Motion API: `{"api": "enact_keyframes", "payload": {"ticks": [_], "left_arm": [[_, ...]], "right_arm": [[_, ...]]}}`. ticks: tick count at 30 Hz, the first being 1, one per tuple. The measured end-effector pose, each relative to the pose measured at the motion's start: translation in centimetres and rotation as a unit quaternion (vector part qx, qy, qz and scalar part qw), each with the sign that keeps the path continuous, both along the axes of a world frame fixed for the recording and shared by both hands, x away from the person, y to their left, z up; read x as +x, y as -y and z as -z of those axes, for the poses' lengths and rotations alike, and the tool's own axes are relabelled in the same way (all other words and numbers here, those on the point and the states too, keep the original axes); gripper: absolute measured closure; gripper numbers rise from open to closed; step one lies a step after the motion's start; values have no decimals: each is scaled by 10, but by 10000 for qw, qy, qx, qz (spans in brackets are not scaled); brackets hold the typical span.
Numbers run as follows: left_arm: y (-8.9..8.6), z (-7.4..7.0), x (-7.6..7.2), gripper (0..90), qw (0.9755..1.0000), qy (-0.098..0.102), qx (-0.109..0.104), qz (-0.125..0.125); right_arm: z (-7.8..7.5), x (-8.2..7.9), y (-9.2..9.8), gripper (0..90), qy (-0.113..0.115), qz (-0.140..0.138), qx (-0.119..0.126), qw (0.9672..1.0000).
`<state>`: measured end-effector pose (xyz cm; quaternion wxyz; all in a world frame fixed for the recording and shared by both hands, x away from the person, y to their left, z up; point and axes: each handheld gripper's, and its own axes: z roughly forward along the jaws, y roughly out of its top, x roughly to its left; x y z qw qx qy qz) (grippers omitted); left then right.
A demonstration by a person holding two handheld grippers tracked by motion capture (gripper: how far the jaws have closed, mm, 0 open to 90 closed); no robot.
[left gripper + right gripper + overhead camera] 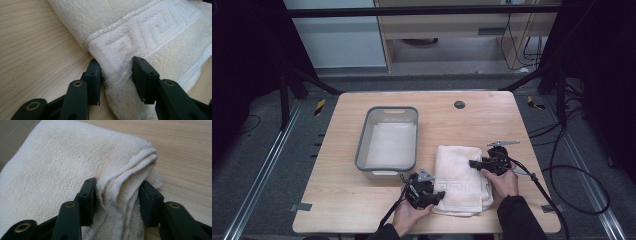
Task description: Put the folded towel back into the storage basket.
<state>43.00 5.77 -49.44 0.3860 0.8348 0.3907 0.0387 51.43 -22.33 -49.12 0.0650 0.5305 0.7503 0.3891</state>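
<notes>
Both hands low over the near edge of the surface, each black two-jaw tool pinching cloth.

The left hand (408,214) comes in from the bottom edge in the high view, gripping the left tool (438,198), which lies nearly level and points to the right. Its black jaws stand partly apart, pressing a bunched fold of the folded white terry towel (130,47) between their pads. The right hand (502,183), in a dark sleeve, holds the right tool (472,163) pointing left and slightly away from the person. Its jaws likewise clamp a raised ridge of towel layers at the corner, pads touching the cloth on both sides.
</notes>
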Motion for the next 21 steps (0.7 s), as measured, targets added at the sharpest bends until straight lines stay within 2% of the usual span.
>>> {"api": "enact_keyframes", "payload": {"ticks": [4, 9, 11, 15, 21], "left_arm": [[0, 0, -1, 672, 10000, -58, -57, 11], [1, -1, -3, 730, 9999, 20, -114, 23], [-1, -2, -3, 763, 9999, 8, -169, 28], [-2, -2, -4, 773, 9997, 48, -241, 19], [-6, -8, -7, 783, 9992, 119, -385, 39]], "right_arm": [[-2, 0, 0, 624, -53, 0, 67, 10000], [-4, -1, 0, 651, -24, -17, 88, 10000], [-8, -3, -1, 664, 96, -44, 21, 9999], [-13, -6, -2, 669, 202, -59, -16, 9998], [-29, -15, 0, 674, 459, -70, 66, 9989]]}}
